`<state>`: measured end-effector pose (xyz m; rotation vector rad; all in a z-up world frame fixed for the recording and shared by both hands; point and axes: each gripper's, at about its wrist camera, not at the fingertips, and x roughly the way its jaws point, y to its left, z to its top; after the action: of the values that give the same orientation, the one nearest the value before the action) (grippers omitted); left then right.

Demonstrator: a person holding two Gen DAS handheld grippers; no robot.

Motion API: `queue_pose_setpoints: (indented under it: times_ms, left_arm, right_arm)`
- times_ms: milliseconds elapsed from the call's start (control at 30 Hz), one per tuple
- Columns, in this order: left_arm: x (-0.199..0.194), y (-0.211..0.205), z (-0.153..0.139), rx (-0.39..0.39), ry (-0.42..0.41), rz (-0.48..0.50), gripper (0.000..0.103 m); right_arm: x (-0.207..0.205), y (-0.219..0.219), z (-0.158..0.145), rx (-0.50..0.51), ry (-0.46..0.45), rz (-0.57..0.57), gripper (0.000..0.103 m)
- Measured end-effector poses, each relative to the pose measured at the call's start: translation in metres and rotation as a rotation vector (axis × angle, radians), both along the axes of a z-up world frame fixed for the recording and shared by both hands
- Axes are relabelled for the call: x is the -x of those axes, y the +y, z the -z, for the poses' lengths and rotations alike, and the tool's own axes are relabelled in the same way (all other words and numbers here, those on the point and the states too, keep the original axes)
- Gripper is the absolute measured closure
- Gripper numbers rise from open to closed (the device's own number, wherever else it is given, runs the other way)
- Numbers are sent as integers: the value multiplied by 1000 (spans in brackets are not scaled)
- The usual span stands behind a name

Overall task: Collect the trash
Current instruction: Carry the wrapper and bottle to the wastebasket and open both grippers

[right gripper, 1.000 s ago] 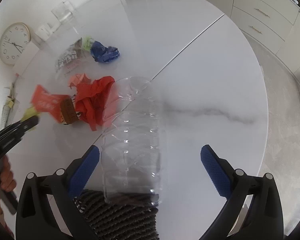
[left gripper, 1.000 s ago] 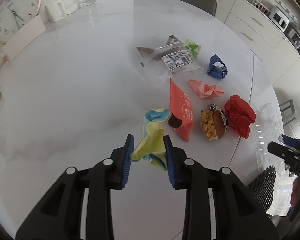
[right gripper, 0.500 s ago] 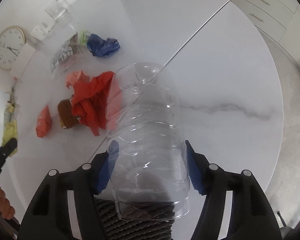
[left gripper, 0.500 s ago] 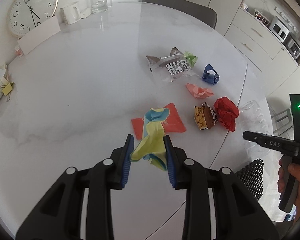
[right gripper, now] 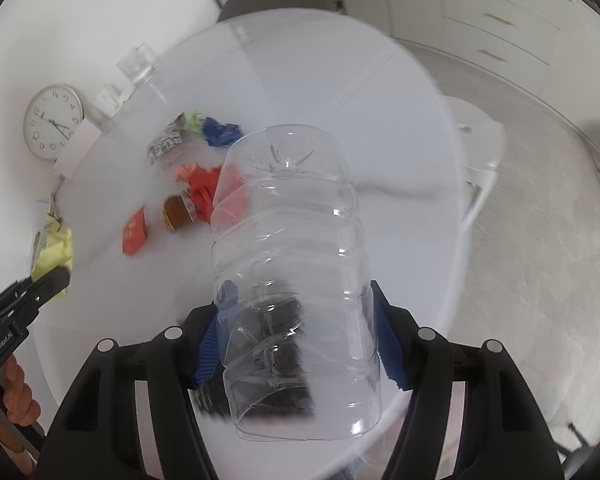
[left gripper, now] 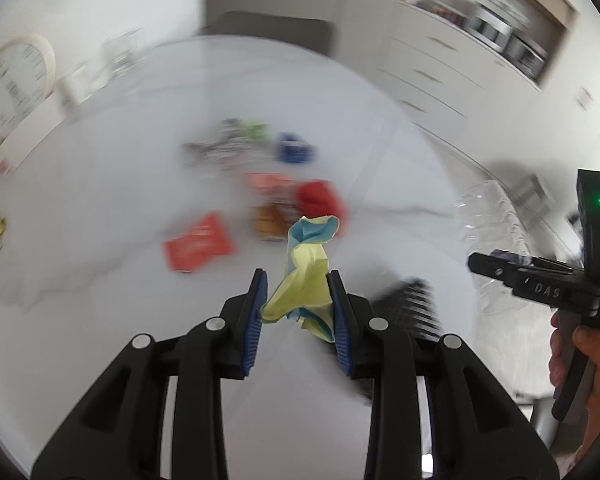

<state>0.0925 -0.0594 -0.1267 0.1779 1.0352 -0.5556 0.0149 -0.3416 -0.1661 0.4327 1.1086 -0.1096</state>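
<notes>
My left gripper is shut on a crumpled yellow and blue paper and holds it above the white round table. My right gripper is shut on a clear plastic bottle, held in the air over the dark woven basket. The basket also shows in the left wrist view, just right of my left gripper. The bottle shows there too. On the table lie an orange wrapper, a red crumpled paper, a snack pack, a blue paper and a clear printed bag.
A wall clock leans at the table's back left beside a glass and a white card. A chair stands behind the table. Cabinets run along the right. The left wrist view is motion-blurred.
My left gripper has lifted the yellow and blue paper and swung right toward the basket. My right gripper closed on the bottle and raised it.
</notes>
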Motion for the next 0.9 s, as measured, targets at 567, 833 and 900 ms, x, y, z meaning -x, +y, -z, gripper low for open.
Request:
queue_pose_setpoints:
  times_ms: [567,833,900]
  left_arm:
    - [187,-183,21,16,116,518,72]
    - [214,-201,27,-28,142,515,11]
    - [215,-198,26,-36,125,506,11]
  right_arm:
    - [245,-87,9,15,97,301,38]
    - [268,-98,23,-17,110,289,38]
    - [267,-96,26,-24,110,274,38]
